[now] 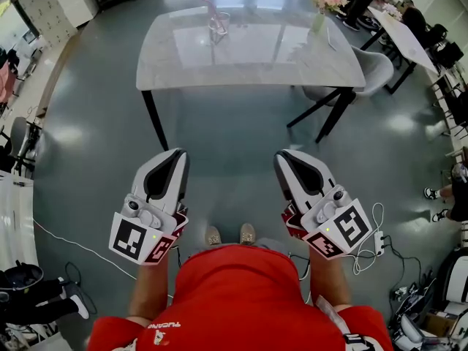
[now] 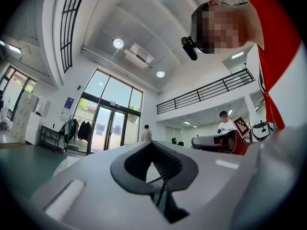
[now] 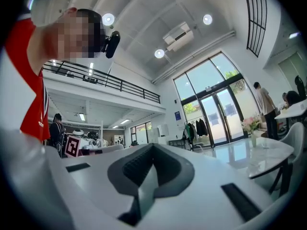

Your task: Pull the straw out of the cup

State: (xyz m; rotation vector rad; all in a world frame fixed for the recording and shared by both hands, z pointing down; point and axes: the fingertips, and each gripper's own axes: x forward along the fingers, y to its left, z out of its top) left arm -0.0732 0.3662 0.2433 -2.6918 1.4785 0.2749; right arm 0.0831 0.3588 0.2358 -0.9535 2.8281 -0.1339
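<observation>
Head view: pink straw (image 1: 210,9) in clear glass cup (image 1: 219,26) on glossy white table (image 1: 292,57), grey floor (image 1: 219,126). My left gripper (image 1: 178,153), right gripper (image 1: 283,155) closed, empty.

Far-off cup (image 1: 219,26) and straw (image 1: 210,9) show too small for detail.

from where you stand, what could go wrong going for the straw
The cup and its straw stand far off on the table, and the left gripper and right gripper are both shut; reaching in shut could knock the cup over. The cup looks light, so pulling the straw unbraced may tip it. Loose cables on the floor at the right could snag a step.
</observation>
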